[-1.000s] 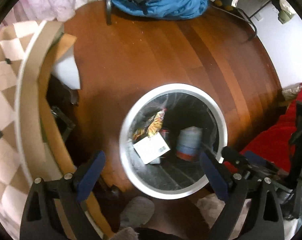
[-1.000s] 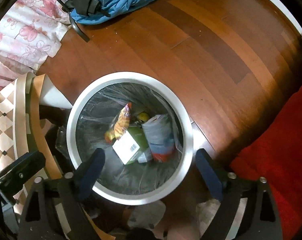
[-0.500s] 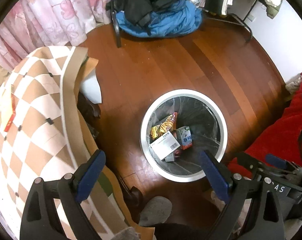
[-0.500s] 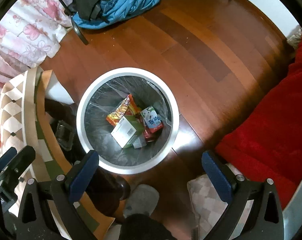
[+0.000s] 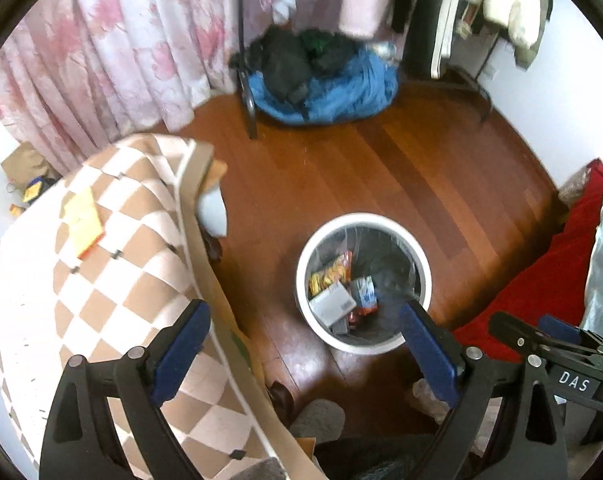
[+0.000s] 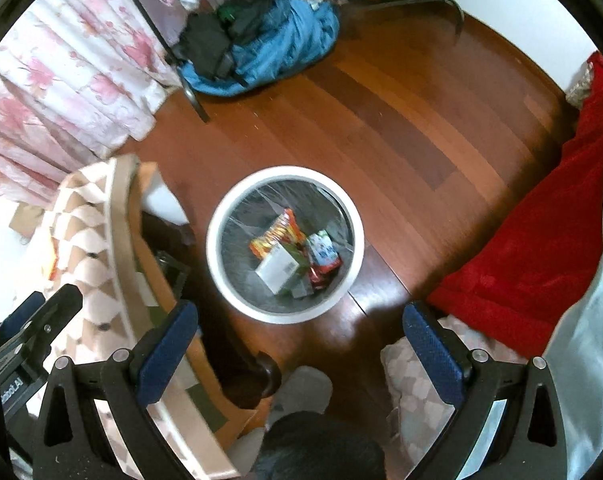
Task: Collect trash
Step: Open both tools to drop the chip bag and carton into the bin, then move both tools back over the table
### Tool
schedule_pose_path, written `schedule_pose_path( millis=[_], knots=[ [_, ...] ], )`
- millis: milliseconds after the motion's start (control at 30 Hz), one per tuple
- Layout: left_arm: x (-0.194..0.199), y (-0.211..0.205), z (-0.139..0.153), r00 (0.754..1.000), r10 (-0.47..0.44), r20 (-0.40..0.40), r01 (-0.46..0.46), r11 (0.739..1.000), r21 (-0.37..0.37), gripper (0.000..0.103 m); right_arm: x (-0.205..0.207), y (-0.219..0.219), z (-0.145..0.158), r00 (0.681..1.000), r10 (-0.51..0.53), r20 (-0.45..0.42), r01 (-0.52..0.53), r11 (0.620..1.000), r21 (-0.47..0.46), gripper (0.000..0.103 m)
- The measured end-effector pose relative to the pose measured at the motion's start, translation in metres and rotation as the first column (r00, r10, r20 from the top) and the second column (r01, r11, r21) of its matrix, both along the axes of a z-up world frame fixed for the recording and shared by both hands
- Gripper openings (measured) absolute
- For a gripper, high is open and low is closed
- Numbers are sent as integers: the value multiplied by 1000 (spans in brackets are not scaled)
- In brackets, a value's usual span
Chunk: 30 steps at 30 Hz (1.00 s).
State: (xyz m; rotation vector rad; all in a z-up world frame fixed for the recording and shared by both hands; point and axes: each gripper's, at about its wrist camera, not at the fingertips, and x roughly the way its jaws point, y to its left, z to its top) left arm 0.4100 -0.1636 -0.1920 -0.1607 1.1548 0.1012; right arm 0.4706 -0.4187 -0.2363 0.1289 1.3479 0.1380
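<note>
Both grippers are spread wide and carry nothing: left gripper (image 5: 305, 344) and right gripper (image 6: 297, 344) hang high over the bin (image 6: 221, 216), which a second ago filled much more of each view. Both have risen and drawn back since then, so the room around the bin now shows.

Trash sits at the bottom of the bin: a snack bag (image 6: 276, 232), a white box (image 6: 277, 269) and a small blue-and-white carton (image 6: 322, 251) that lay larger and on its side a second ago (it appears to have settled after a drop). Judgement: the last deposit is complete and the grippers are free for the next item.

Left of the bin, a checkered table (image 5: 101, 280) carries a yellow packet (image 5: 83, 220), a likely next piece of trash, though its contents cannot be told. Beyond the bin lies a blue bundle (image 5: 341, 96) of clothes on the floor (image 6: 381, 100), against pink curtains (image 5: 101, 60). Right of the bin is a red blanket (image 6: 521, 248).

Obstructions: the table edge stands close beside the bin, and a dark stand leg (image 5: 247, 112) rises near the bundle. The floor between is otherwise open.
</note>
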Motion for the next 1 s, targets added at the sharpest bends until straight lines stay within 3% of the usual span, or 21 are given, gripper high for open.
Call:
schedule_pose_path(
  millis=[233,333,467,633,767,900,1000],
  knots=[
    [-31,61,51,988,102,116,-103,995,2,96,-16,52,65,989,84,119,-88,996,30,103],
    [-44,100,60,977,167,135,-171,985,11,96,-19,98,82,978,153,138,-163,985,59,103],
    [-60,175,52,952,287,110,-294,954,55,96,-21,182,81,951,283,127,-294,953,77,103],
    [-77,275,12,887,459,42,-461,880,114,96,-18,305,49,890,450,78,-454,889,54,103],
    [-75,336,-28,843,537,-37,-529,839,128,96,-7,407,2,825,564,1,-564,825,10,103],
    [-63,382,-64,822,554,-133,-543,833,108,95,8,480,-40,780,623,-66,-626,777,-65,87],
    [-49,405,-89,828,529,-186,-527,848,63,95,24,507,-65,773,624,-109,-633,770,-79,87]
  ],
)
